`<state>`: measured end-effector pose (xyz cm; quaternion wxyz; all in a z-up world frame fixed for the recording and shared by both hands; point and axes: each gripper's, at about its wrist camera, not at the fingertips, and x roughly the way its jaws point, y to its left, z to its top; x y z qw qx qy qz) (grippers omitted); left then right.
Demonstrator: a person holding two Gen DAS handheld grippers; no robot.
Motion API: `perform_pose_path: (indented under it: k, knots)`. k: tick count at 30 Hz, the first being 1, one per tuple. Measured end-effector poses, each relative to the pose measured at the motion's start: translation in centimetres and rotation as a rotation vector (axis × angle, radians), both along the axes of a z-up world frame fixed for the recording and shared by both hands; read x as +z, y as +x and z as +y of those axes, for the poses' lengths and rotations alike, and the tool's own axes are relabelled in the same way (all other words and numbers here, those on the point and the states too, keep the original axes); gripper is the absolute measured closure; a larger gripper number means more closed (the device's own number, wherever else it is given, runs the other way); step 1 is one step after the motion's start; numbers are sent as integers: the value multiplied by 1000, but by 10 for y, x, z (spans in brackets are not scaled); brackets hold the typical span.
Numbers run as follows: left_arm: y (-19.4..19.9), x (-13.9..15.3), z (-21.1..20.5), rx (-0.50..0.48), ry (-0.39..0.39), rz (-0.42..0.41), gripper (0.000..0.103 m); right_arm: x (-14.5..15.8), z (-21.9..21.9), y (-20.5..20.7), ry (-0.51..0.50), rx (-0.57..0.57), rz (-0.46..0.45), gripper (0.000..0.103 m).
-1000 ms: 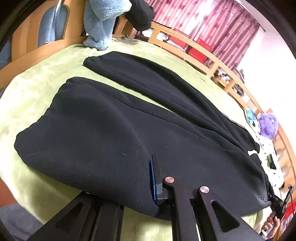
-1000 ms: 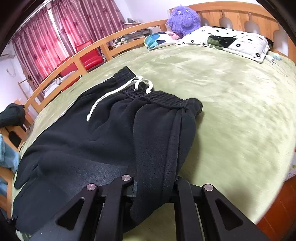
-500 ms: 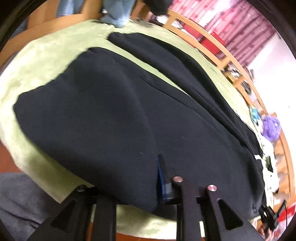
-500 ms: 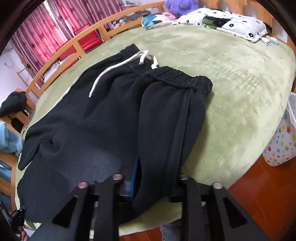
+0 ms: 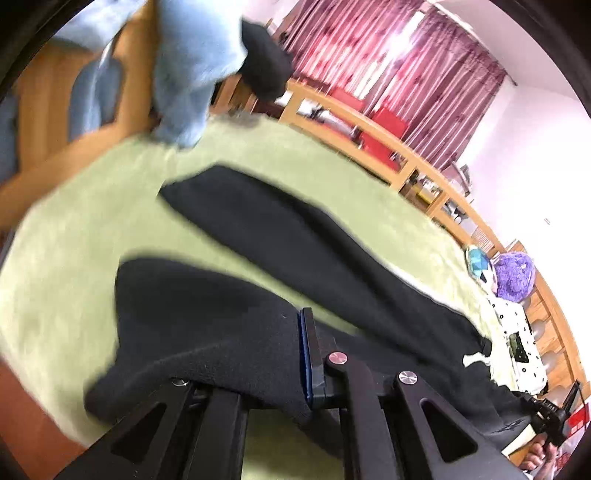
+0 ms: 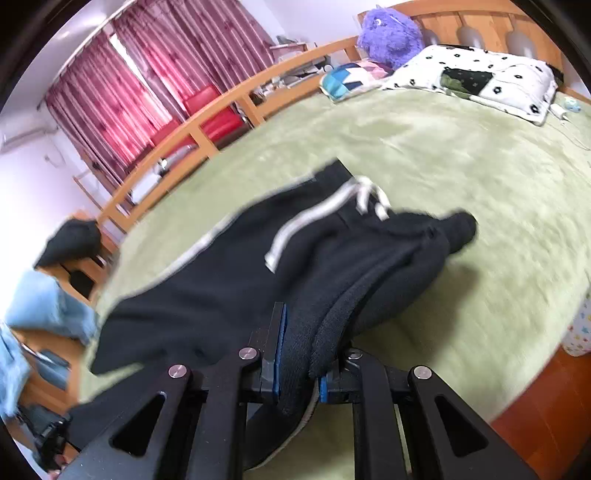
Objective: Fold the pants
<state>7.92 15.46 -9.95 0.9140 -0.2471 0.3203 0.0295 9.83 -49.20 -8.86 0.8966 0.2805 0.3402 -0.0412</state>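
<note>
pants [image 6: 229, 288] lifted; drawstring [image 6: 317, 218] right-view only

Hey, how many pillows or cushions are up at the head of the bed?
2: a white flower-print pillow along the headboard, and a blue patchwork cushion beside it near the side rail. Others may be hidden.

We saw the pants [image 6: 229, 291] spread across the bed [image 6: 461, 166], their near edge raised in both tools. The pillow [image 6: 476, 79] lay at the bed's far end, the plush toy [image 6: 389, 35] behind it, the curtains [image 6: 147, 85] beyond the side rail [image 6: 207, 129].
</note>
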Motion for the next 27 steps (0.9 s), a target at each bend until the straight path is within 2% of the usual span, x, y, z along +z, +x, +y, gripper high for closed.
perform_pose_path:
  k: [3, 6, 8, 11, 18, 22, 23, 25, 27]
  knots:
    - [31, 34, 2, -14, 6, -42, 96, 28, 6, 30, -39, 3, -39, 89]
    - [63, 56, 0, -5, 58, -72, 96, 45, 14, 62, -62, 15, -80, 89]
    - [81, 60, -1, 5, 73, -77, 96, 51, 14, 84, -52, 11, -94, 89]
    - [119, 60, -1, 13, 59, -74, 96, 52, 18, 124, -52, 5, -101, 89]
    - [212, 39, -7, 30, 100, -28, 96, 48, 23, 223, -119, 3, -94, 89]
    - [259, 17, -11, 22, 99, 2, 96, 23, 26, 272, -162, -13, -54, 88]
    - [266, 12, -13, 20, 101, 12, 93, 10, 29, 282, -176, -14, -26, 86]
    - [280, -2, -18, 14, 113, 63, 90, -15, 34, 295, -184, 9, 40, 75]
    - [289, -13, -24, 23, 156, 142, 68, -39, 37, 300, -177, 41, 102, 54]
